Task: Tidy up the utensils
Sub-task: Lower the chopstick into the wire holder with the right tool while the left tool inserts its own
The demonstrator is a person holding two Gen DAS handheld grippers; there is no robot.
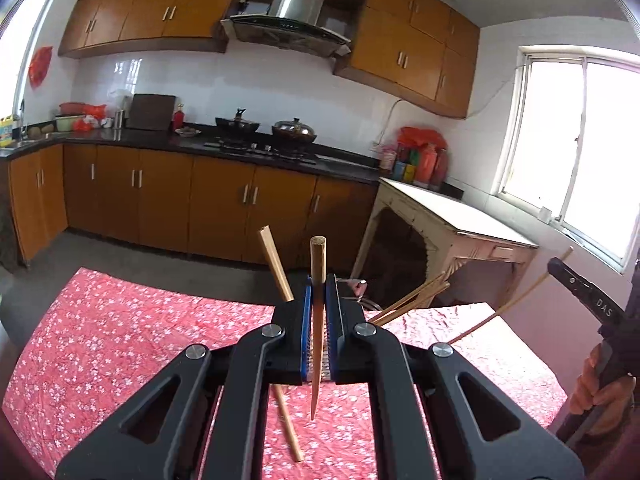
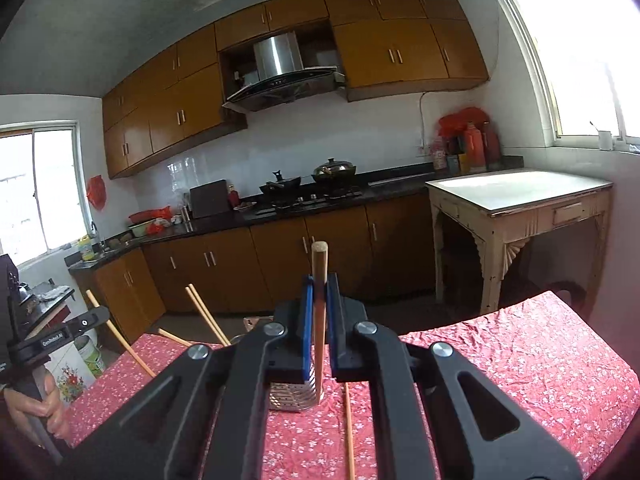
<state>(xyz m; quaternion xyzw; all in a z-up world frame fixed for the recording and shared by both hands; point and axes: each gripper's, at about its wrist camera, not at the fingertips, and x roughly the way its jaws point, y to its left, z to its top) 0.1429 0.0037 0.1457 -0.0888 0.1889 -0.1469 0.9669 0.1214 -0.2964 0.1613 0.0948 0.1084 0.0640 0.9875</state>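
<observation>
My left gripper (image 1: pixel 319 282) is shut on a wooden chopstick (image 1: pixel 318 256) that stands upright between its blue pads. A second stick (image 1: pixel 274 260) slants up behind its left finger; I cannot tell if it is held. My right gripper (image 2: pixel 319 282) is shut on another upright chopstick (image 2: pixel 319 260). Just beyond and below it stands a perforated metal utensil holder (image 2: pixel 288 398) with two chopsticks (image 2: pixel 208 316) leaning out. In the left wrist view the right gripper (image 1: pixel 558 268) shows at the right edge, and the holder (image 1: pixel 362 294) is mostly hidden.
A table with a red floral cloth (image 1: pixel 120 340) lies under both grippers. Loose chopsticks lie on it (image 1: pixel 288 424) (image 2: pixel 349 432). A worn white side table (image 2: pixel 520 192) stands to the right, with kitchen cabinets and a stove behind. A person's hand (image 1: pixel 600 392) holds each gripper handle.
</observation>
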